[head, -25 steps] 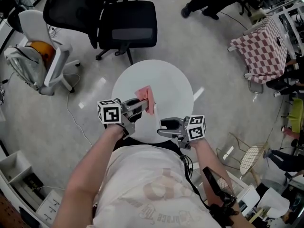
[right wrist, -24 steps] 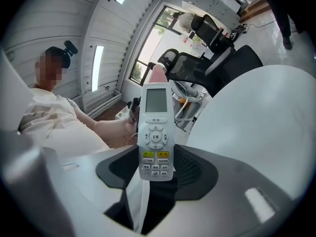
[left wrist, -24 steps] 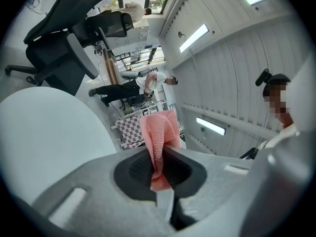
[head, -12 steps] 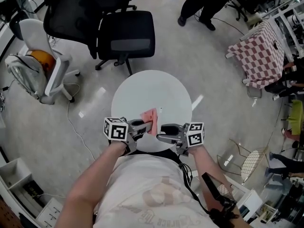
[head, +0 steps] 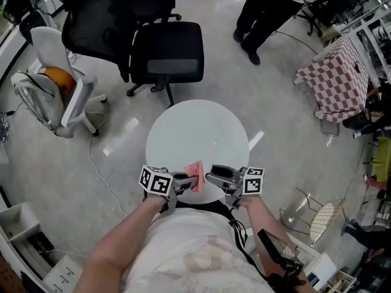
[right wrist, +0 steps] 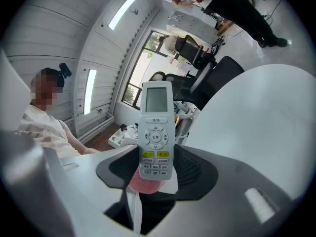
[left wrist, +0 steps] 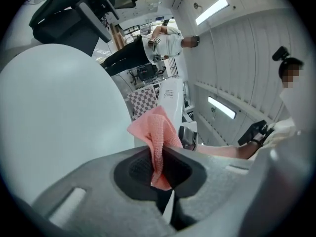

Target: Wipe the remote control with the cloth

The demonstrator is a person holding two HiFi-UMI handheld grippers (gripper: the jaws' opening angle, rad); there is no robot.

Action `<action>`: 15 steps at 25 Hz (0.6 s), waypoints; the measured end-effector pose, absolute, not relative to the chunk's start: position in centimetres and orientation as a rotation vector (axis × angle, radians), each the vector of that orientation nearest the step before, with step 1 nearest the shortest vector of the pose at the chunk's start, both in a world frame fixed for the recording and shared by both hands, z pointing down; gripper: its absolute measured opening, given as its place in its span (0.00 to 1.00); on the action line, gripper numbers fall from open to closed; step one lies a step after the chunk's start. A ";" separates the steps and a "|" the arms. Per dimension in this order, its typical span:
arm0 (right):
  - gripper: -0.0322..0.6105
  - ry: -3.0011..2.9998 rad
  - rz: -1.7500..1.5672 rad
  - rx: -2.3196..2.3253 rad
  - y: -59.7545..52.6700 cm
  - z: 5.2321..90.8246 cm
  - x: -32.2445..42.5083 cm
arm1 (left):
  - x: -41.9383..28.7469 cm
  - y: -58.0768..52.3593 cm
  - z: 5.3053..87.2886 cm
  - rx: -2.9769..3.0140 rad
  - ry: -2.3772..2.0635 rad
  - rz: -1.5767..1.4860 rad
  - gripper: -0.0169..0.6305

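Both hands have drawn back to the table's (head: 195, 127) near edge. The left gripper (head: 185, 180) clamps the cloth (left wrist: 155, 132) and the right gripper (right wrist: 155, 171) grasps the remote (right wrist: 156, 132), with the cloth just beside it. Wiping looks ready to start.

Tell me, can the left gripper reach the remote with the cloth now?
Probably yes: the left gripper, shut on the cloth, is close beside the remote held in the right gripper, with nothing between them.

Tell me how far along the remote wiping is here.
Done: pickup. The left gripper is shut on the pink cloth. The right gripper grips the remote control. Both are by the near edge of the white table. In hand: the cloth shows under the remote's lower end. Left: its button face, uncovered.
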State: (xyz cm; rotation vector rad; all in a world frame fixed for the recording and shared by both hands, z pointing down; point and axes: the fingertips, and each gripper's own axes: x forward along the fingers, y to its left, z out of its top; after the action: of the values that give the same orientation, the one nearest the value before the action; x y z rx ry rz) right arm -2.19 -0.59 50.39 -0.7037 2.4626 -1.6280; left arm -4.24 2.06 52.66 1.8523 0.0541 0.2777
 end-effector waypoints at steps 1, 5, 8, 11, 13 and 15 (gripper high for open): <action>0.41 2.445 -1.641 -0.733 -0.7 50.9 -1.9 | -4.3 2.4 53.0 1.847 0.056 0.292 0.05; 0.41 2.399 -1.704 -0.875 -1.4 53.6 -0.6 | -5.0 2.8 54.0 1.822 0.016 0.306 0.05; 0.41 2.430 -1.789 -1.004 -1.8 56.5 0.6 | -6.2 2.3 54.9 1.804 -0.054 0.295 0.05; 0.41 2.497 -1.880 -1.151 -1.9 59.8 1.9 | -8.0 1.5 55.7 1.788 -0.137 0.277 0.05; 0.41 2.542 -1.932 -1.234 -1.8 61.6 2.6 | -9.1 1.1 56.1 1.777 -0.190 0.260 0.05; 0.41 2.592 -1.980 -1.300 -1.8 63.1 2.9 | -10.1 0.9 56.3 1.767 -0.232 0.242 0.05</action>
State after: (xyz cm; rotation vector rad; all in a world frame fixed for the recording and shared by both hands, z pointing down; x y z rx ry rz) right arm 2.93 -1.75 63.10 -1.2996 2.5919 -1.9804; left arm -10.06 0.87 56.34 1.7667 -0.2322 0.2423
